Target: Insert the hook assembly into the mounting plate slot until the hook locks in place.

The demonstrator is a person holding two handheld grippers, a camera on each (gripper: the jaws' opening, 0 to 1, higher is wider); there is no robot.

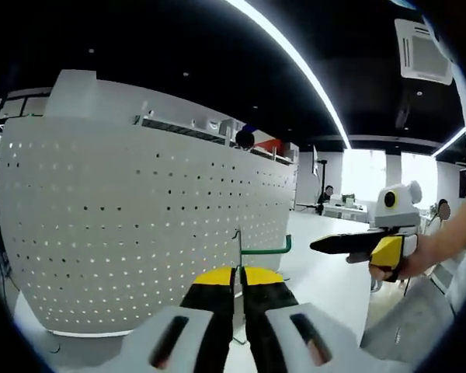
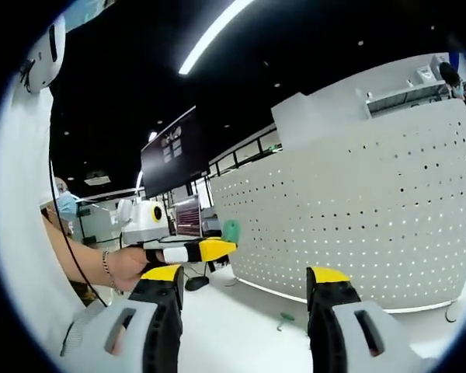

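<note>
My left gripper (image 1: 238, 289) has its jaws closed on the hook assembly (image 1: 258, 250), whose green arm juts ahead toward the perforated mounting plate (image 1: 140, 217) just beyond. My right gripper (image 2: 245, 294) stands wide apart, empty, the plate ahead of it.

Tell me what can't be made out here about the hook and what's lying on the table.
- Left gripper view: the hook's base is hidden between the shut jaws of the left gripper.
- Right gripper view: the hook is a small green blur, shape unreadable.
- Right gripper view: a green object on the table is too small to identify.
</note>
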